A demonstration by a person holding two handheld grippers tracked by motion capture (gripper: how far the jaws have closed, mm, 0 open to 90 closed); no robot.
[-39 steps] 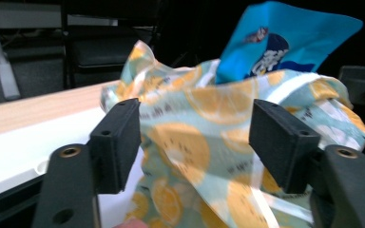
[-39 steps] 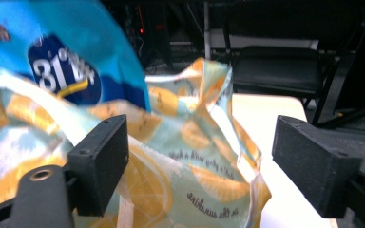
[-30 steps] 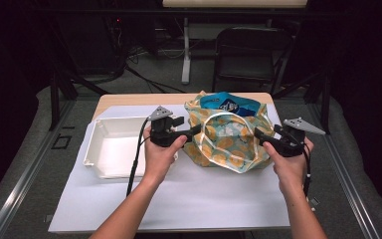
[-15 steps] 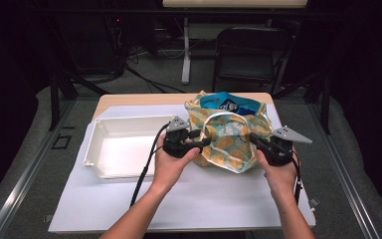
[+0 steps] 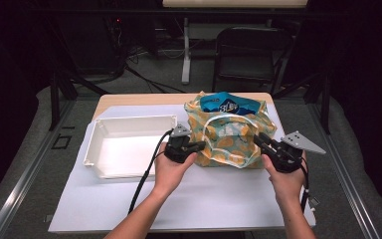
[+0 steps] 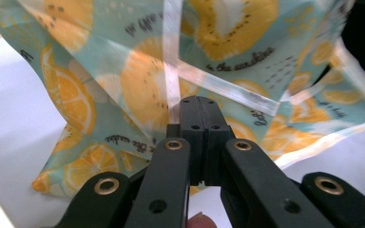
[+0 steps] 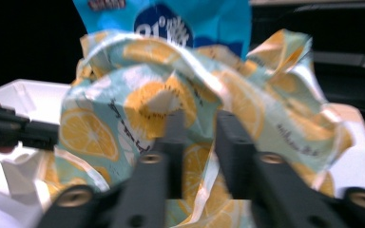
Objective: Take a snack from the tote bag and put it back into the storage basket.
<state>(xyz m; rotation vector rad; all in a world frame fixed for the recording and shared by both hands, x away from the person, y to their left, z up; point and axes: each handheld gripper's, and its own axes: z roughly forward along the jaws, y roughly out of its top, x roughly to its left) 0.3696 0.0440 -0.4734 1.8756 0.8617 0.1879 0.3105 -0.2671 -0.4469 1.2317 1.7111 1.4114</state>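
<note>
Now mid-table: soft fabric tote bag with orange-slice print on pale teal (image 5: 231, 137), standing open just right of white rectangular plastic tray (image 5: 124, 144), blue snack packet (image 5: 227, 104) poking out at far side of bag mouth. Left gripper (image 5: 199, 146) at bag's near-left edge, jaws just closed and pressed together; from left gripper view (image 6: 200, 102) tips meet at white trim strip (image 6: 173, 57), cannot tell if cloth actually caught or just touched. Right gripper (image 5: 258, 139) at bag's near-right side, jaws just reopened part way, a gap between them, fabric bunched in that gap in right gripper view (image 7: 195, 128) but not pinched. Risks: left pinch thin, likely to slip off trim on any pull; one-sided tug with right side loose could tip bag, spill packet toward far edge, or drag bag against tray.
</note>
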